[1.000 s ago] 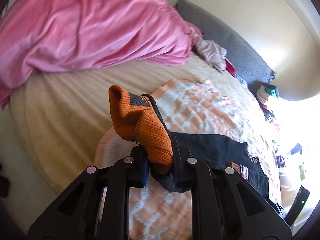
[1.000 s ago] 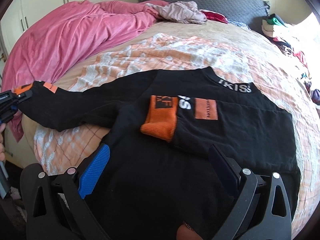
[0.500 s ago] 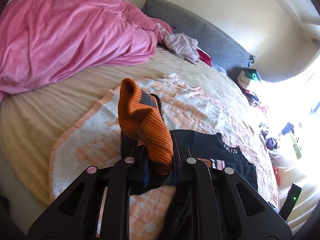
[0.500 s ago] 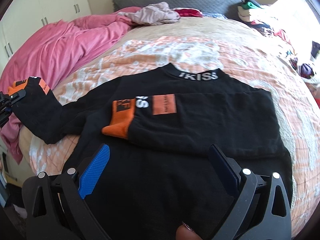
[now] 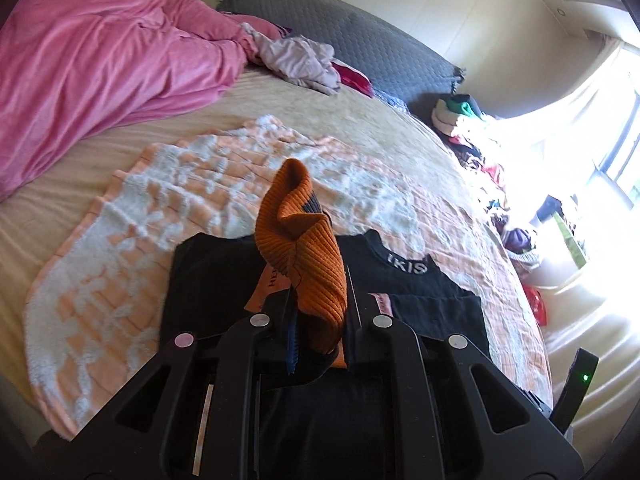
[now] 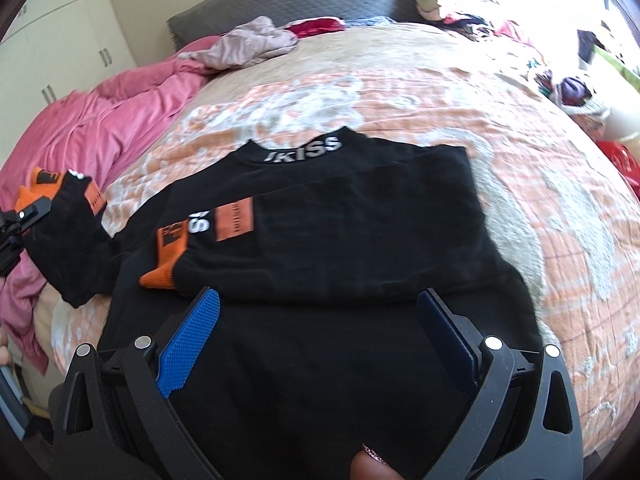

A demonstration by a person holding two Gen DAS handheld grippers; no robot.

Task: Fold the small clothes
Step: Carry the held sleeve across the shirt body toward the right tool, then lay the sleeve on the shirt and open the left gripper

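A black sweater [image 6: 360,240] with a white-lettered collar [image 6: 304,150] lies flat on an orange-and-white blanket [image 6: 540,184]. One sleeve is folded across its chest, its orange cuff [image 6: 160,276] lying on the body. My left gripper [image 5: 320,312] is shut on the other sleeve's orange cuff [image 5: 304,248] and holds it up over the sweater [image 5: 208,280]. The right wrist view shows that gripper [image 6: 24,216] at the far left, with the sleeve [image 6: 72,248] hanging bunched from it. My right gripper [image 6: 320,320] hovers open above the sweater's lower part, nothing between its blue pads [image 6: 192,336].
A pink duvet [image 5: 100,60] is heaped at the left of the bed. A crumpled pale garment [image 5: 300,60] lies by the grey headboard [image 5: 360,36]. More clothes are piled at the right [image 5: 480,152] near a bright window. White cupboards [image 6: 60,40] stand at the back left.
My left gripper has carried the orange cuff rightwards, from beyond the blanket's edge to above the sweater's body, and the sleeve has bunched up. The right gripper has swung round the sweater, still open.
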